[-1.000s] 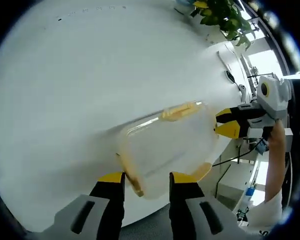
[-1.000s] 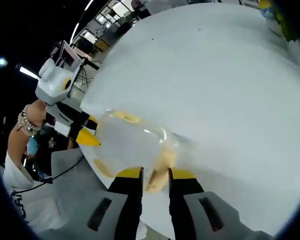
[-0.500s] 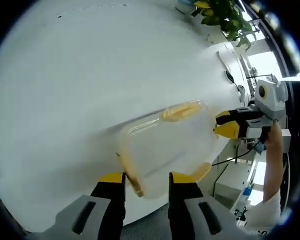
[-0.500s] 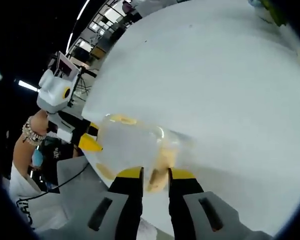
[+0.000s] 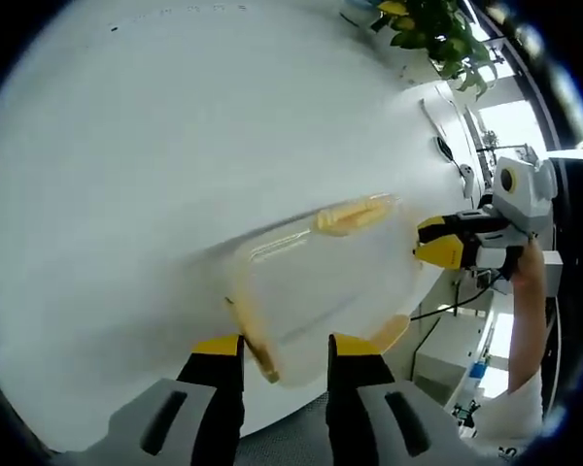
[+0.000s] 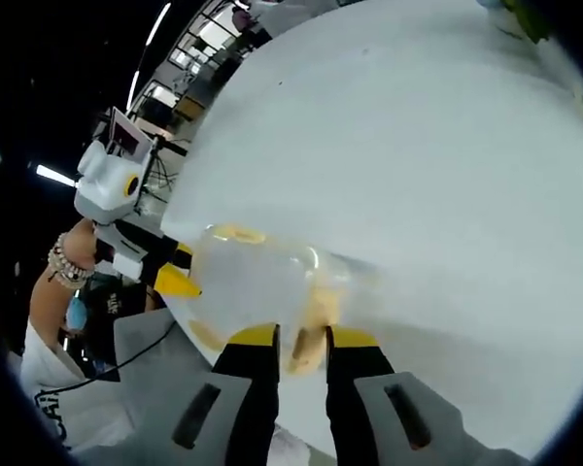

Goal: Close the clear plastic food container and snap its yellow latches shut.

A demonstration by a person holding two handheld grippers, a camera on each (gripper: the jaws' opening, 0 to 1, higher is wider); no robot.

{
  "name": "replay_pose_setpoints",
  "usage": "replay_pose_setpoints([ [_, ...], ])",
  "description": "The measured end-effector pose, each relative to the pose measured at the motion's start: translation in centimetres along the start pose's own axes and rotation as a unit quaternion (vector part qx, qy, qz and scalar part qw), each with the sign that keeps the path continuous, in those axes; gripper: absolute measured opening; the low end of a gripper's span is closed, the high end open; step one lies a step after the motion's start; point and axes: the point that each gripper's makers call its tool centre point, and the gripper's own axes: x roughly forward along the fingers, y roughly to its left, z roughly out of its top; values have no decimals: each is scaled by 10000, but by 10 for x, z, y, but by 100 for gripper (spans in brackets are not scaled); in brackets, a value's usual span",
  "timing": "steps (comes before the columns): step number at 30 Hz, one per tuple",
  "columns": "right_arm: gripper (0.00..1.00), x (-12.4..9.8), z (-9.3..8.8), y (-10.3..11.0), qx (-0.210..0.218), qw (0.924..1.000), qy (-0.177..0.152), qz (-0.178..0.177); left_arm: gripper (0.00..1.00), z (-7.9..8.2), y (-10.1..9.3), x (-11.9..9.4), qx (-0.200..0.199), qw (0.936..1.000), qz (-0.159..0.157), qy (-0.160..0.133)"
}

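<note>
The clear plastic food container (image 5: 321, 282) rests near the white table's edge with its lid on. A yellow latch (image 5: 350, 216) runs along its far side, and another yellow latch (image 5: 253, 335) lies at the near end. My left gripper (image 5: 287, 348) is open, its jaws set either side of that near latch. In the right gripper view the container (image 6: 257, 282) is just ahead. My right gripper (image 6: 302, 338) is shut on the yellow latch (image 6: 306, 345) at its end. The left gripper (image 6: 175, 270) stands at the opposite end, as does the right gripper (image 5: 442, 241).
The white table (image 5: 175, 126) spreads wide beyond the container. A potted plant (image 5: 432, 29) stands at its far corner. A person's arm (image 5: 525, 320) is off the table's side, and a wrist with a bracelet (image 6: 63, 272) shows too.
</note>
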Motion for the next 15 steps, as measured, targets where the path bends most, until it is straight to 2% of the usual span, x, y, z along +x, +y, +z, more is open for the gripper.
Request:
replay_pose_setpoints([
  [6, 12, 4, -1, 0, 156, 9998, -121, 57, 26, 2, 1, 1, -55, 10000, -29, 27],
  [15, 13, 6, -3, 4, -60, 10000, 10, 0, 26, 1, 1, 0, -50, 10000, -45, 33],
])
